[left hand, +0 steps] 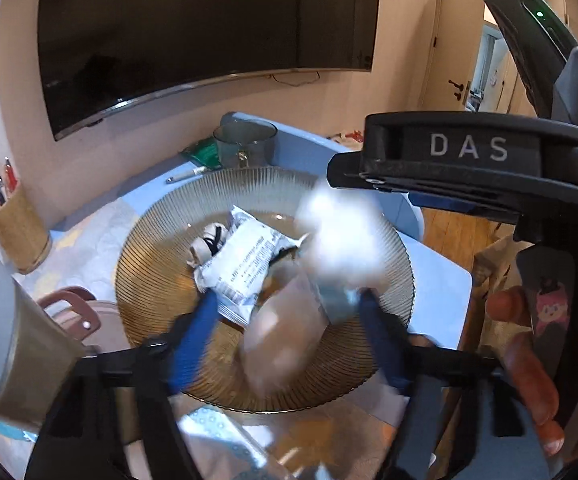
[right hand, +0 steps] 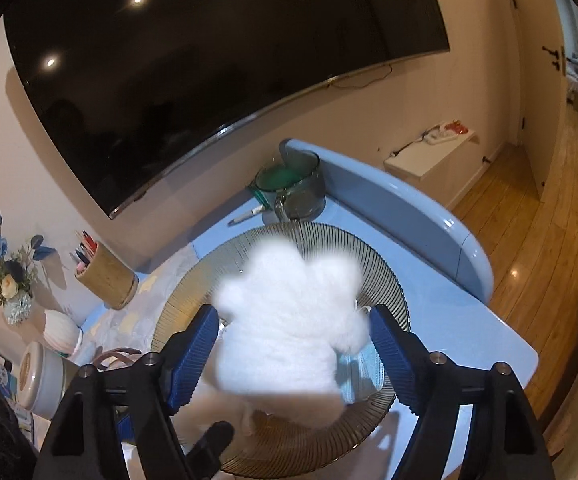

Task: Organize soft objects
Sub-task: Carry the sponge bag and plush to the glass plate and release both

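Both grippers [left hand: 285, 320] [right hand: 293, 344] open — fluffy white toy [right hand: 289, 320] over ribbed plate [right hand: 385, 256].

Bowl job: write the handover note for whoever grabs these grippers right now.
Left gripper: open over the bowl; a blurred pale packet is between its pads, apparently loose.
Right gripper: open over the bowl; blurred white fluff is between its pads.
In the bowl: white sachet, blue mask, a small white-and-black item.
Done: those three are in.
Left: see that the packet and fluff land in the bowl, then check the table for more soft things.
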{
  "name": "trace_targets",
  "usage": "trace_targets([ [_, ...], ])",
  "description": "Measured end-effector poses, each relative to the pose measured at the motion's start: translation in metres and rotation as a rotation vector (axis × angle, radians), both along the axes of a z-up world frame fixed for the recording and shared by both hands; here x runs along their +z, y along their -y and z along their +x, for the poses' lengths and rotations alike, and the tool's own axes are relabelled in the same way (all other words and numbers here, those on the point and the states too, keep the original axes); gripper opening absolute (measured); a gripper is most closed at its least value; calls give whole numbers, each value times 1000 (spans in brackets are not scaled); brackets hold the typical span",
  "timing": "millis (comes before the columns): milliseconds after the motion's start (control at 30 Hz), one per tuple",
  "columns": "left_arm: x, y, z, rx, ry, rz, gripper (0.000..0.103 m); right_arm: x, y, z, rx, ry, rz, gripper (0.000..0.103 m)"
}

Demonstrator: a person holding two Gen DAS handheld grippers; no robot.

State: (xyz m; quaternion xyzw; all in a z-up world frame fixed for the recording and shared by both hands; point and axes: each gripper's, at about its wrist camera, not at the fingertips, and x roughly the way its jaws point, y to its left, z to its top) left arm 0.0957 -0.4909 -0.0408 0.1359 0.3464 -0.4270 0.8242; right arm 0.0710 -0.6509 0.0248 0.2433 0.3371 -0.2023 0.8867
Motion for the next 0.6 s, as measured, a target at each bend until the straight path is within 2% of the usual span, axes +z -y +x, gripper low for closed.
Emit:
trace_targets([
  [200, 5, -11, -15, -47, 4, -38, 76, -3, 4, -19, -10, 14, 38, 76],
  [300, 16, -31, -28, -76, -2, -78, 76, 4, -5, -36, -15, 27, 30, 76],
  [433, 33, -74, -46, -102, -7, -121, 76, 15, -21, -59, -29, 35, -2, 76],
  [600, 52, -141, -58, -66, 30, -139, 76, 18, -57, -85, -22, 4, -58, 76],
])
